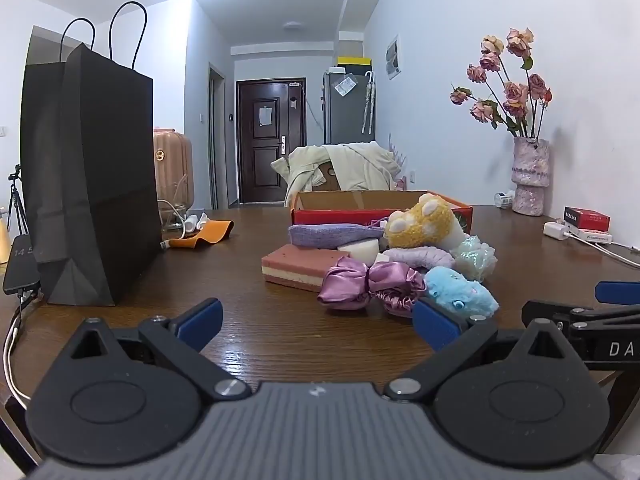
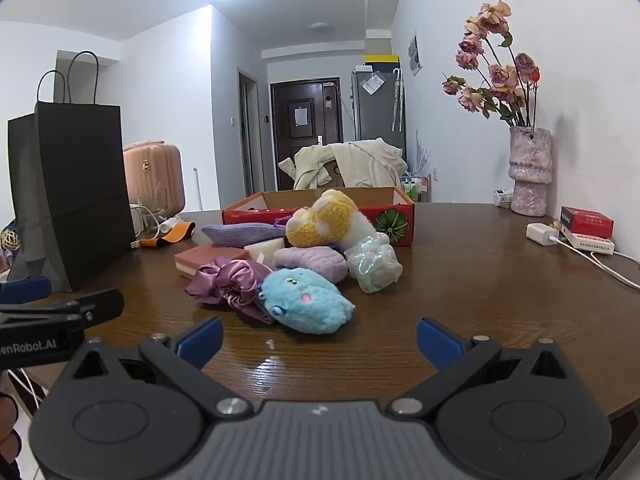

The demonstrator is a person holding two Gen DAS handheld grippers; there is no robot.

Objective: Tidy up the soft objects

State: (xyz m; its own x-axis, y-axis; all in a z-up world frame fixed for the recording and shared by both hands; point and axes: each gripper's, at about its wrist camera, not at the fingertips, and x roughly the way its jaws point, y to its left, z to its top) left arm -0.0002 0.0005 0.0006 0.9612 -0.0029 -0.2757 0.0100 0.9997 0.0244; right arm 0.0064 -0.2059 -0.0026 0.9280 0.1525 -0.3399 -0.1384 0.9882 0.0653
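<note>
Hovering released and empty over the counter (image 2: 460, 280), both tools, left (image 1: 318, 322) and right (image 2: 320, 338), face the near soft pile (image 2: 296, 256) before a red box (image 2: 320, 210).

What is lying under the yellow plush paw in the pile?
The yellow plush paw rests on a lilac cushion and a white sponge. Its white cuff touches the iridescent scrunchie. Anything deeper is covered.
</note>
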